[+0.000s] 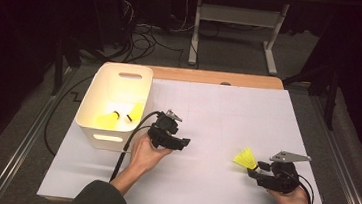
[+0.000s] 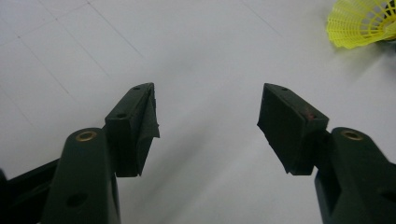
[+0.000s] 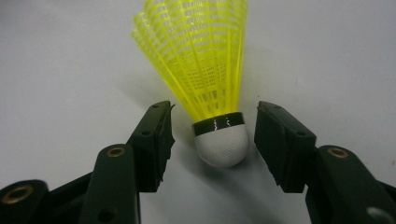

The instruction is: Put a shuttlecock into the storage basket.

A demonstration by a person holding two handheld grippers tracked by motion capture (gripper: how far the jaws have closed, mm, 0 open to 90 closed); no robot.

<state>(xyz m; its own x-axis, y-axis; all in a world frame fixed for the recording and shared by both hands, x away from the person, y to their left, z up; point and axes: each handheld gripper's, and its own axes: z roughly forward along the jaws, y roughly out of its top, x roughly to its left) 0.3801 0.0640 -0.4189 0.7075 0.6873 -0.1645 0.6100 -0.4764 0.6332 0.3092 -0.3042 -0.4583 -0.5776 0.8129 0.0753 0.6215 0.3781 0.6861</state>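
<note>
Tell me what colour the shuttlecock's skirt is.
Bright yellow; the shuttlecock shows best in the right gripper view.

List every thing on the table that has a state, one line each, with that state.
left gripper: open, nothing between its jaws, held above the sheet.
right gripper: open, jaws either side of the cork, not touching it.
yellow shuttlecock: lying on the white sheet, free.
white bin: upright, holding two yellow shuttlecocks.

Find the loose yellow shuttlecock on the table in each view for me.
High view: shuttlecock lower right, at the right gripper.
Left gripper view: top right corner.
Right gripper view: centre, white cork between the open jaws, untouched.
Shared landmark: the white table sheet.
</note>
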